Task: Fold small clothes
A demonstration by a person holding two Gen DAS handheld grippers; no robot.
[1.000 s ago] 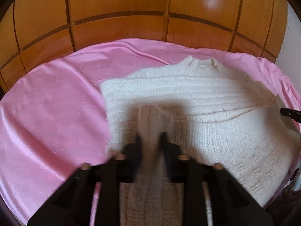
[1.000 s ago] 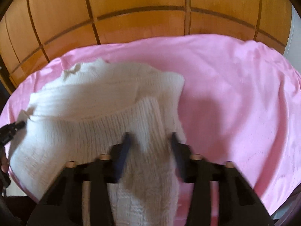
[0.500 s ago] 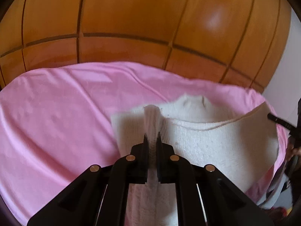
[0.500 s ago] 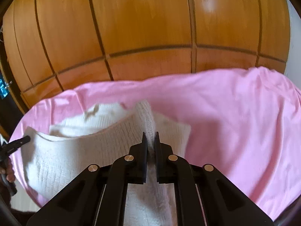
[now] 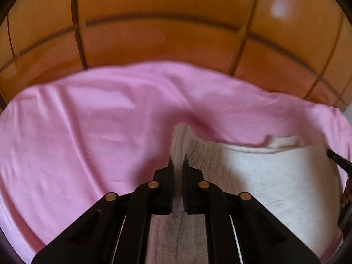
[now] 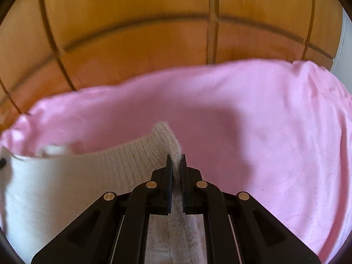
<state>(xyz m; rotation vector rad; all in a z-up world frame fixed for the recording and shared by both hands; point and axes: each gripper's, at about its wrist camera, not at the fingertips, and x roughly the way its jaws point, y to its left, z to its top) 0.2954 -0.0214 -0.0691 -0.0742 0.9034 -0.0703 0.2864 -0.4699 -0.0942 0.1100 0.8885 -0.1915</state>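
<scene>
A cream knitted sweater (image 5: 259, 171) is held up over a pink cloth (image 5: 88, 136). My left gripper (image 5: 177, 160) is shut on the sweater's left edge, and a fold of knit sticks up past its fingertips. The sweater stretches away to the right, where the tip of the other gripper (image 5: 336, 159) shows. In the right wrist view my right gripper (image 6: 175, 159) is shut on the opposite corner of the sweater (image 6: 72, 176), whose knit hangs to the left. The rest of the garment below both grippers is hidden.
The pink cloth (image 6: 275, 132) covers the whole work surface and lies in soft wrinkles. Behind it rises a wall of orange-brown wooden panels (image 5: 167, 22) with dark seams. A pale strip (image 6: 343, 50) shows at the far right edge.
Both grippers closed on the sweater's lower edge and carried it forward over the rest of the garment. The collar and upper body, visible earlier, are now covered or out of sight.
</scene>
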